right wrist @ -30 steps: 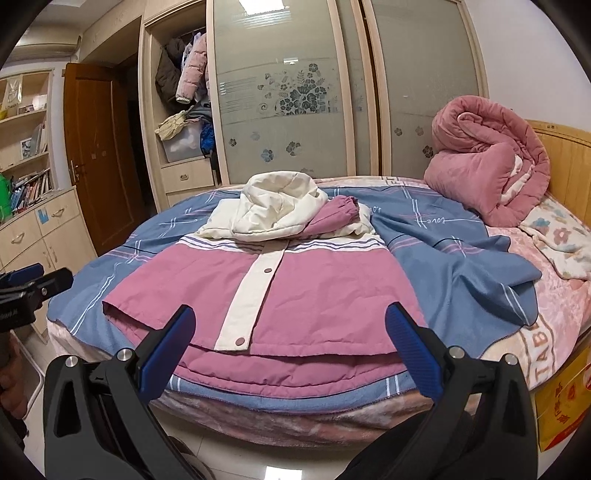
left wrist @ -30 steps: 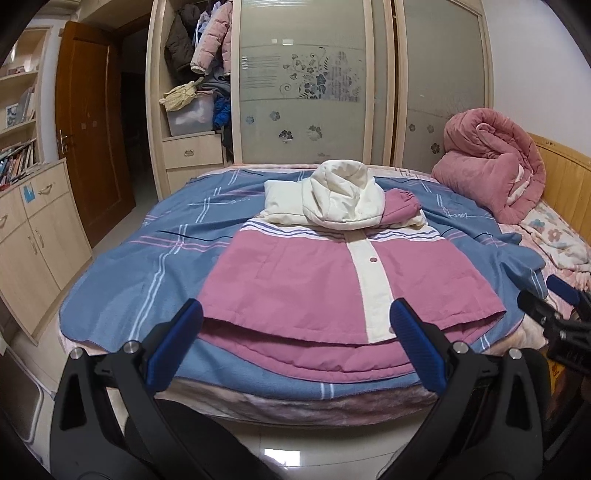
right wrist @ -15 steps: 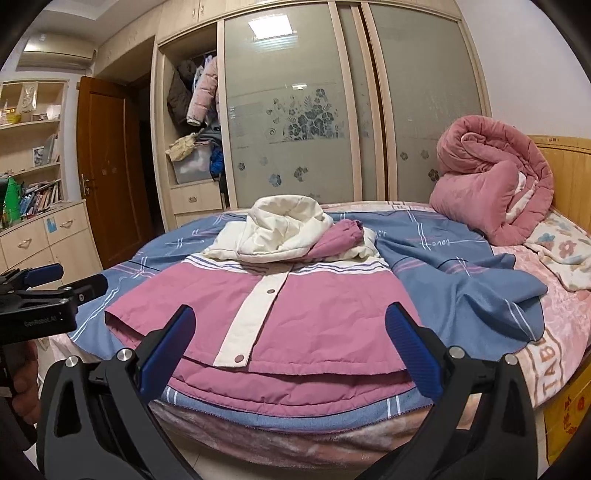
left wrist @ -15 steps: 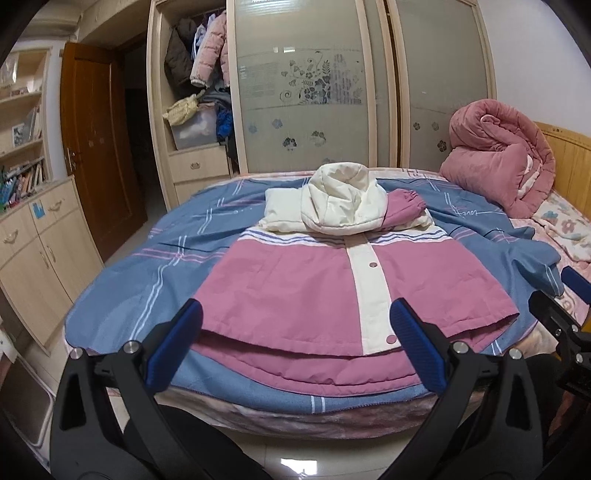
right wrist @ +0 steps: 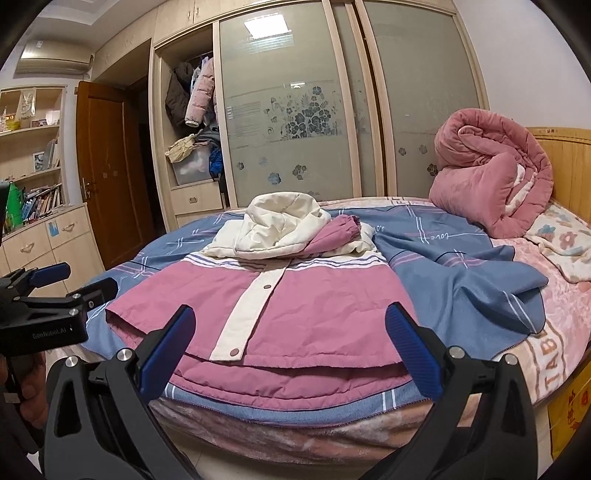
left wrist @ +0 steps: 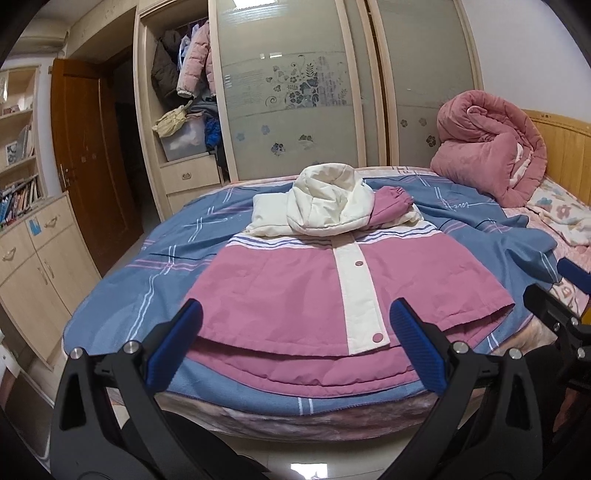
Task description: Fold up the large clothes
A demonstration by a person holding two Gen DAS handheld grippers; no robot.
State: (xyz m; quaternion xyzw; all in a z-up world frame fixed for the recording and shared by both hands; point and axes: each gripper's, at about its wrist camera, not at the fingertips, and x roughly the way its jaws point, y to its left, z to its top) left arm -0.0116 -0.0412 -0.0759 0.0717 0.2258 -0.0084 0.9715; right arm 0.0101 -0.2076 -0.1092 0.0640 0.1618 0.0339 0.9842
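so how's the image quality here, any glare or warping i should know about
Left wrist view: heavy fisheye bowing of the wardrobe doors, black vignette in the corners, a bright glare patch on the floor tiles; the jacket is sharp and evenly lit. Right wrist view: the same barrel warp, the ceiling light mirrored in the frosted wardrobe door, no motion blur on the jacket.

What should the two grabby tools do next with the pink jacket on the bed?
Probably move both forward and down to the jacket's near hem. The left tool and right tool both hang open and empty just short of the bed, and the sleeves and hood are already folded in.
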